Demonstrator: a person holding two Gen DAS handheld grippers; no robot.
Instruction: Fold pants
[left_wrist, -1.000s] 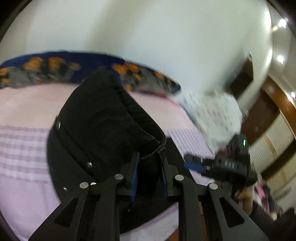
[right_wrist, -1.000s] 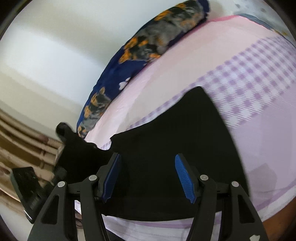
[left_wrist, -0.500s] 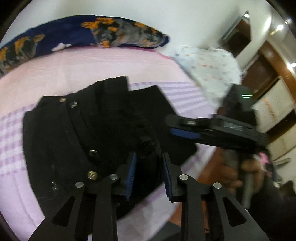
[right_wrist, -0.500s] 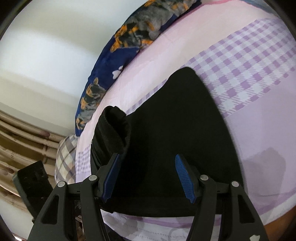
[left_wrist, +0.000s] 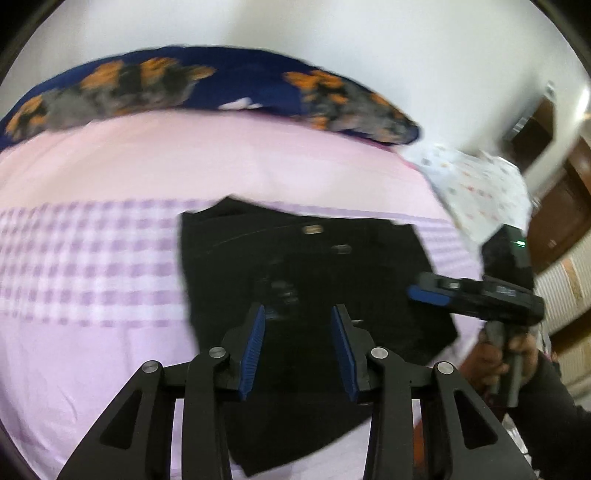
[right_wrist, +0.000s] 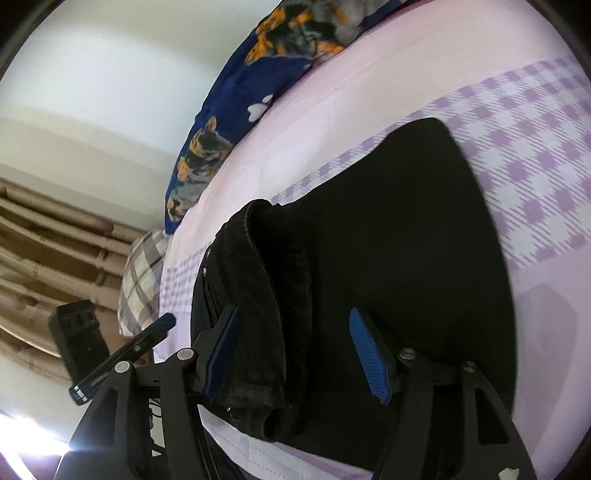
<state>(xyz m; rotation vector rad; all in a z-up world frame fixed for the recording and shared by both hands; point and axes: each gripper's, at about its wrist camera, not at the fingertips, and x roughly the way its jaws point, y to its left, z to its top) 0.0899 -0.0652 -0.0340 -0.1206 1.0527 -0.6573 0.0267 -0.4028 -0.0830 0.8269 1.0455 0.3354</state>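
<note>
Lying folded on the bed (left_wrist: 110, 354), the pants (left_wrist: 314, 266) sit just beyond the left claw (left_wrist: 298, 349), whose jaws have just been opening, empty. Right claw (right_wrist: 295, 354) hangs wide and empty over the near edge, equally close.

black pants (left_wrist: 314, 280), pink-lilac checked sheet (left_wrist: 92, 258)

Bed and its surroundings

A pink and lilac-checked bed sheet (left_wrist: 92, 266) covers the bed; a dark blue dog-print pillow (left_wrist: 207, 88) lies along its far edge, a plaid cushion (right_wrist: 142, 273) beside beige curtains (right_wrist: 55, 236).
</note>
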